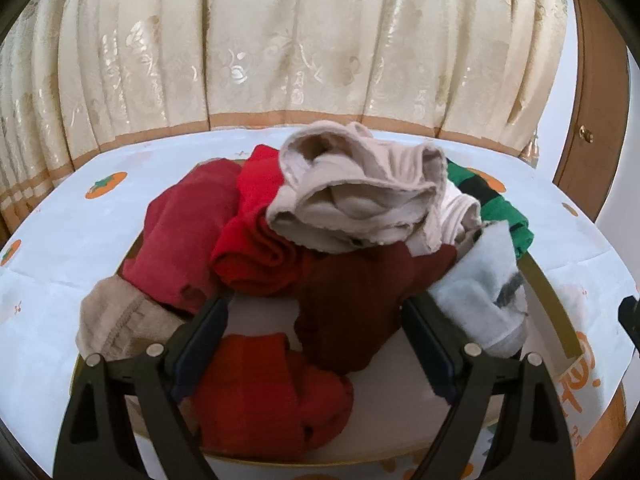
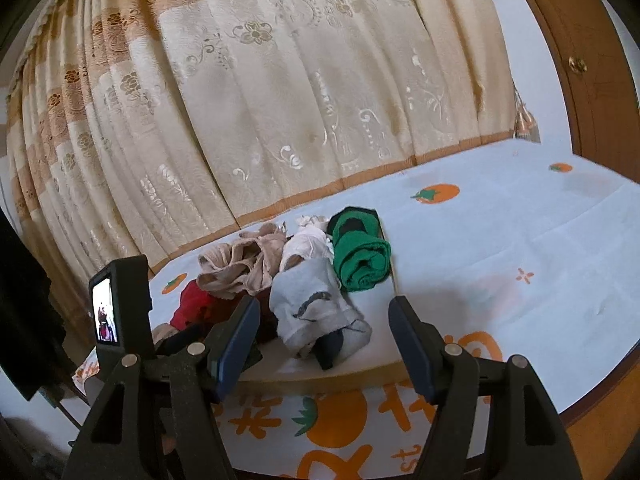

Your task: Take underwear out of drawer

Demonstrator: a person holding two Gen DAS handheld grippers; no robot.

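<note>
Red underwear [image 1: 256, 232] (three pieces) fills the drawer [image 1: 560, 316]; both grippers, left gripper [image 1: 316, 320] and right gripper [image 2: 324, 320], gape empty.

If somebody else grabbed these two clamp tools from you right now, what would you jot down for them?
Left gripper: open, empty, hanging over the drawer above the dark red garment.
Right gripper: open, empty, near the pale grey garment.
Pile in the drawer: beige underwear on top, red pieces, green-and-black roll at the far right.
Done: no garment shows on the persimmon-print cloth outside the drawer.
Left: grasp the garments and lift them out.
</note>
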